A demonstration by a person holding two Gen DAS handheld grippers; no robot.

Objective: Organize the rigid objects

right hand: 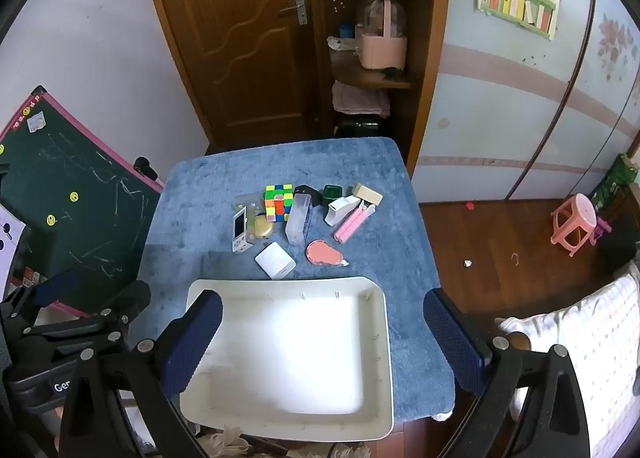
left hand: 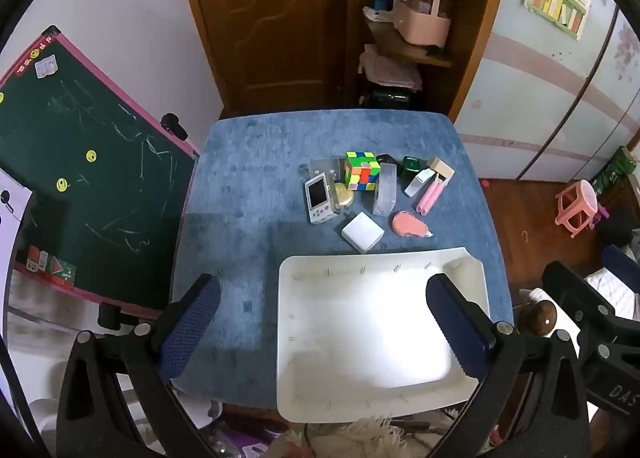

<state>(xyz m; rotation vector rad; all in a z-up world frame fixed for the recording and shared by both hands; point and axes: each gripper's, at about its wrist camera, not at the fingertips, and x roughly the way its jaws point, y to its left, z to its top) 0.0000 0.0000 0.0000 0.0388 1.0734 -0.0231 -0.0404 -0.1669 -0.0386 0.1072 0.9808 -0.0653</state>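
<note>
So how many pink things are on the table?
2: a pair of pink tubes lying side by side right of the clear box, and a pink teardrop piece nearer the tray. More may be hidden in the clutter.

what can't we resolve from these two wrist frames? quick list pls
- Black item behind the Rubik's cube: mostly hidden by the cube and the clear box in both views; identity unclear.
- Clear flat packet behind the white handheld console: contents too small to tell.
- White tray: floor washed out by glare in both views.
- Green item: too small to identify.
</note>
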